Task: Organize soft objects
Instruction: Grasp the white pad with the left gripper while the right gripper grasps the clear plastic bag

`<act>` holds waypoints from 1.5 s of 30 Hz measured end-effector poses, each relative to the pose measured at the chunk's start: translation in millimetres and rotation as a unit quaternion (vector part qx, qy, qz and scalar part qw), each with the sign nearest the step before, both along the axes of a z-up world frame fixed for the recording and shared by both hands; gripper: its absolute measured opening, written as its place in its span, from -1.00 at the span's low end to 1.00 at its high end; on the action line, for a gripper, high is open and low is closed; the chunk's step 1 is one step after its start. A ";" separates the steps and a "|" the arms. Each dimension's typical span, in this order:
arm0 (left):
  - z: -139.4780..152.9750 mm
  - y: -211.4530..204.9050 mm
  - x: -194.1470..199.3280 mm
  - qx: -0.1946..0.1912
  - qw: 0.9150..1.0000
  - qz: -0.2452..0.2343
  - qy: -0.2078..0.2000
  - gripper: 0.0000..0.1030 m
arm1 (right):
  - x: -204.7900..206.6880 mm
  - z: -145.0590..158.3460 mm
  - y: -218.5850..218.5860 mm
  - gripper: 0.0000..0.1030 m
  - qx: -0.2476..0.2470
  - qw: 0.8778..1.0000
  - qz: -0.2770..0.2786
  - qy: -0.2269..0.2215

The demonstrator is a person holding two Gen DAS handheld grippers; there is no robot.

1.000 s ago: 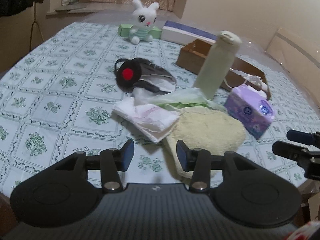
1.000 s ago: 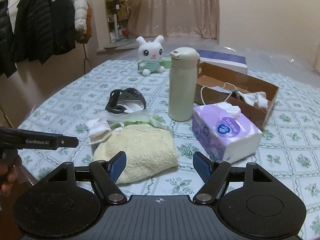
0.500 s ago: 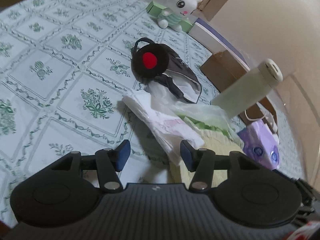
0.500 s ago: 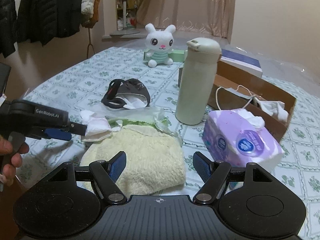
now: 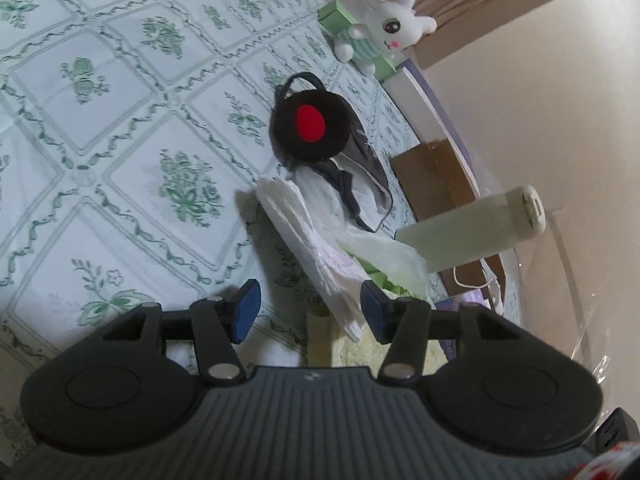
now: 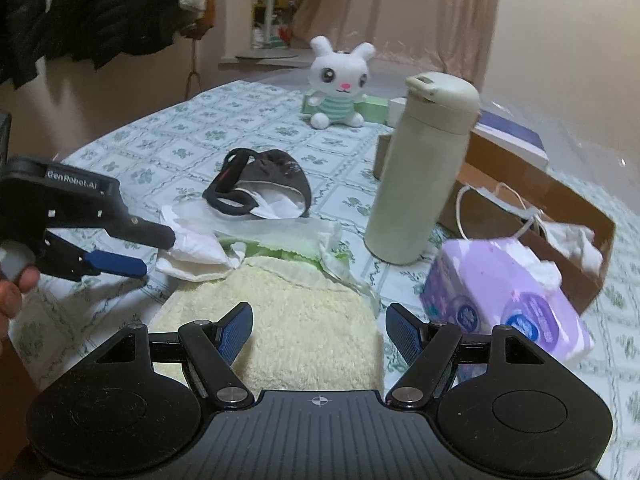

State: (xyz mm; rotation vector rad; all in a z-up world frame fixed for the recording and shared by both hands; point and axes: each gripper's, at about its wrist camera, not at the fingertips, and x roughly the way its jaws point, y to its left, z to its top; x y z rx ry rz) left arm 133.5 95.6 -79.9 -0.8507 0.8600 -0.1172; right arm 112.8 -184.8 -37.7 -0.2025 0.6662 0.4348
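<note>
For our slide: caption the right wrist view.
Open hand-held gripper over towel; bottle and tissue pack beyond.

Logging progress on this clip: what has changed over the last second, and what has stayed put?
The left gripper came in from the table edge, rolling, its jaws just opening around the folded white tissues, not yet gripped. The right gripper, open, closed in over the cream towel. The tissues, towel, bottle, tissue pack and plush rabbit have not moved.

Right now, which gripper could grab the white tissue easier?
Probably the left gripper: its open jaws, just widened, already straddle the white tissue's edge. The right gripper hovers open over the yellow towel.
</note>
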 end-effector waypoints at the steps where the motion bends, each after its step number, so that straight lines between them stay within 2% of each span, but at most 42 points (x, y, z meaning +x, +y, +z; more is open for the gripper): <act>1: -0.3 1.4 0.0 0.002 1.000 0.001 0.001 -0.01 | 1.0 -0.2 1.1 0.42 -0.005 1.000 0.006 -0.004; 6: -2.4 4.0 9.5 -0.005 1.000 -0.004 0.000 -0.01 | 10.7 -1.8 8.8 0.42 -0.026 0.999 0.034 -0.018; 14: -0.1 7.7 17.1 -0.061 0.998 -0.009 -0.003 -0.01 | 20.7 -1.0 10.9 0.42 -0.037 0.998 0.042 -0.026; 21: -8.1 4.8 24.0 -0.054 0.998 -0.014 0.015 -0.03 | 24.9 -6.0 13.4 0.42 -0.041 0.998 0.049 -0.022; 24: -10.5 2.8 29.3 -0.051 0.998 -0.019 0.017 -0.21 | 24.6 -5.0 13.6 0.42 -0.042 0.997 0.057 -0.024; 27: -6.8 1.2 34.1 -0.021 0.999 -0.045 0.018 -0.69 | 26.3 -4.2 16.5 0.42 -0.052 0.995 0.074 -0.029; 30: 5.0 3.0 36.6 0.029 0.995 -0.093 0.006 -0.77 | 29.3 -2.1 22.0 0.42 -0.072 0.991 0.109 -0.039; 32: 16.5 4.4 38.8 0.077 0.988 -0.135 -0.003 -0.79 | 33.4 -1.7 26.9 0.42 -0.083 0.987 0.135 -0.042; 35: 34.0 9.4 42.4 0.157 0.969 -0.190 -0.018 -0.83 | 43.4 -0.1 37.5 0.42 -0.099 0.979 0.174 -0.046; 38: 48.8 14.3 46.3 0.245 0.941 -0.230 -0.028 -0.89 | 56.0 -0.1 47.7 0.41 -0.112 0.973 0.196 -0.049; 40: 54.0 15.9 47.4 0.286 0.925 -0.250 -0.030 -0.89 | 65.3 -1.2 55.4 0.40 -0.115 0.970 0.208 -0.045; 43: 57.3 7.1 48.7 0.362 0.888 -0.280 -0.038 -0.89 | 75.4 -8.9 69.3 -0.01 -0.132 0.964 0.229 -0.034; 45: 55.4 1.5 49.4 0.383 0.874 -0.296 -0.044 -0.89 | 78.7 -14.8 77.3 -0.08 -0.140 0.960 0.241 -0.031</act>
